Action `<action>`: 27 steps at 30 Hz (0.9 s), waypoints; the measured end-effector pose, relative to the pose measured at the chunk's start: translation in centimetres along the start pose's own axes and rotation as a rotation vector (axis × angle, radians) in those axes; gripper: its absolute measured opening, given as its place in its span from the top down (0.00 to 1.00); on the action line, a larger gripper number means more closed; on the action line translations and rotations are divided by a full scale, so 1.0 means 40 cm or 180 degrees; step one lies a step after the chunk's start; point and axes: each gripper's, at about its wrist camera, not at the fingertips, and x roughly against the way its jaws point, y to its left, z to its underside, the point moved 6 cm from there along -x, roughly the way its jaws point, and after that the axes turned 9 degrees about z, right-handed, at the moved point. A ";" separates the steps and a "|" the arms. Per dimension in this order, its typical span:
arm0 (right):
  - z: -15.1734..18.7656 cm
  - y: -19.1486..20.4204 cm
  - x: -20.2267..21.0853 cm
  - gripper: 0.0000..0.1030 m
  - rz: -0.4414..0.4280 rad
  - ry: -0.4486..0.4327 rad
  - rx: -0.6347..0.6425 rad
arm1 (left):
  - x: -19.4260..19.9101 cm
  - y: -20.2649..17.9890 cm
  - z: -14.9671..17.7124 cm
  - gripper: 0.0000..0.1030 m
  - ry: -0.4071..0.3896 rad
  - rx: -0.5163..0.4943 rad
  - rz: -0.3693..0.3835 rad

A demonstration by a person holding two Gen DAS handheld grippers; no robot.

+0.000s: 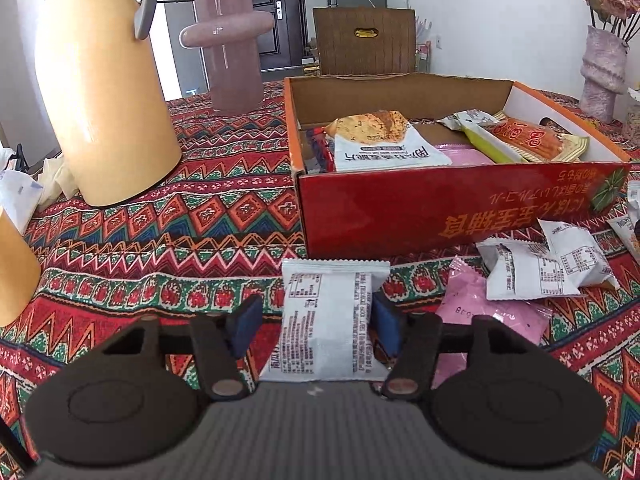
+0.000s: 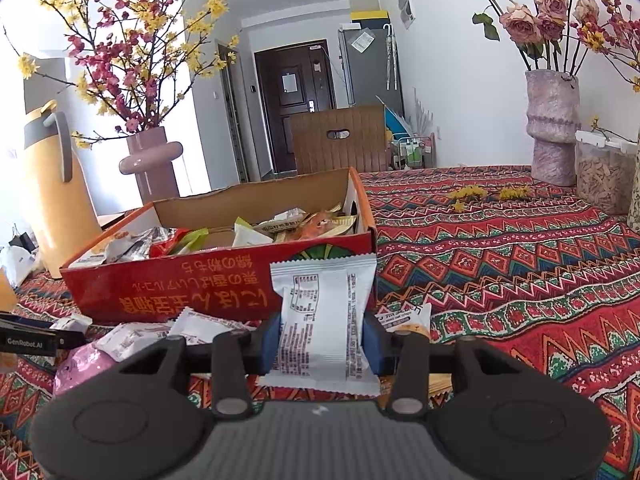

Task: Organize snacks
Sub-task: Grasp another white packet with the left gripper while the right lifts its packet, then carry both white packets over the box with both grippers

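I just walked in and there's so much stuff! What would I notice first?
Probably the red box in the middle of the bright patterned tablecloth, already full of snacks. Each gripper has a white packet between its fingers: the left gripper over one lying on the cloth, the right gripper pinching one upright before the box. More packets lie loose at the box's front.

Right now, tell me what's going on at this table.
A person with a gripper in each hand is sorting snack packets into the red cardboard box. The right gripper holds one white packet upright near the box. The left gripper straddles another white packet, its left pad apart from it. More packets lie loose on the patterned cloth.
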 end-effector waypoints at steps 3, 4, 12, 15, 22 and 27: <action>0.000 0.000 0.000 0.58 0.0002 0.0000 0.0000 | 0.005 -0.001 0.003 0.57 -0.0002 0.0061 0.0014; 0.000 0.000 0.000 0.58 0.0003 0.0001 -0.0001 | 0.007 0.000 0.004 0.57 -0.0002 0.0092 0.0021; 0.000 0.002 0.000 0.59 0.0006 0.0006 0.0007 | 0.038 -0.004 0.010 0.60 -0.0103 0.0198 0.0046; -0.001 0.003 0.001 0.59 0.0007 -0.0008 0.0015 | 0.056 -0.008 0.012 0.60 -0.0147 0.0199 0.0051; -0.004 0.004 0.013 0.59 0.0028 -0.0102 0.0037 | 0.108 -0.019 0.005 0.60 -0.0324 0.0227 0.0068; -0.029 0.000 0.043 0.59 -0.0005 -0.0264 -0.0015 | 0.150 -0.023 -0.013 0.60 -0.0458 0.0207 0.0053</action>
